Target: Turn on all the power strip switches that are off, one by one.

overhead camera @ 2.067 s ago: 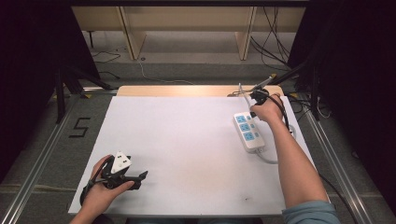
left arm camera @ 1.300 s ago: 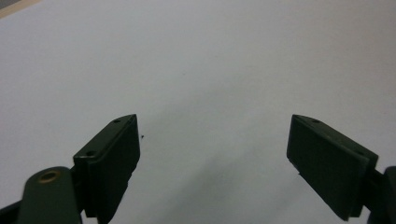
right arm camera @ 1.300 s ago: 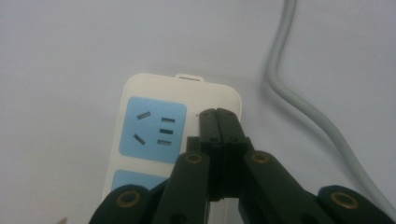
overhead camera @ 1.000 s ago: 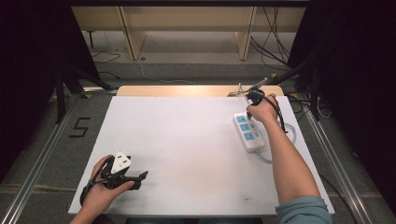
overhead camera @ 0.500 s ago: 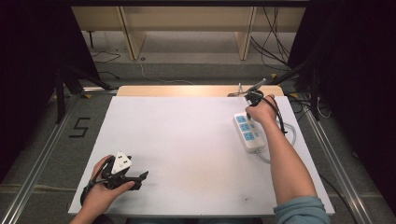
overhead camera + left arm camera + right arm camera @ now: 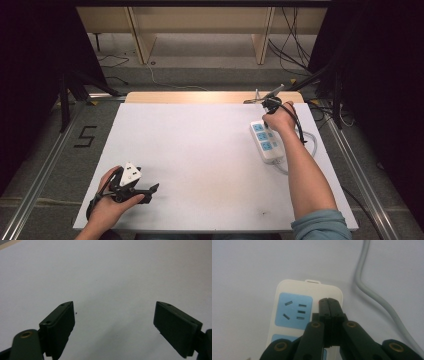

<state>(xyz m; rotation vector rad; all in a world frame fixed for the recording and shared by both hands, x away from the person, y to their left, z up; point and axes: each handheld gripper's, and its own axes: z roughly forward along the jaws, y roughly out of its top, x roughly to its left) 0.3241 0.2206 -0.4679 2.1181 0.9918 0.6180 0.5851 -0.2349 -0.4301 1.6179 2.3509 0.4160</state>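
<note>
The right gripper view shows the right claw [image 6: 328, 300] with jaws pressed together and nothing between them, its tips over the far end of the power strip [image 6: 309, 307], just right of a blue socket, with the grey cord [image 6: 372, 292] curving farther right. The high view adds the left claw [image 6: 150, 191], jaws apart and empty, low over the bench [image 6: 200, 150], well apart from the strip.

Beyond the far edge of the white table [image 6: 200, 150] stands a wooden shelf [image 6: 200, 20]; grey floor [image 6: 45, 150] carries loose cables [image 6: 295, 45].
</note>
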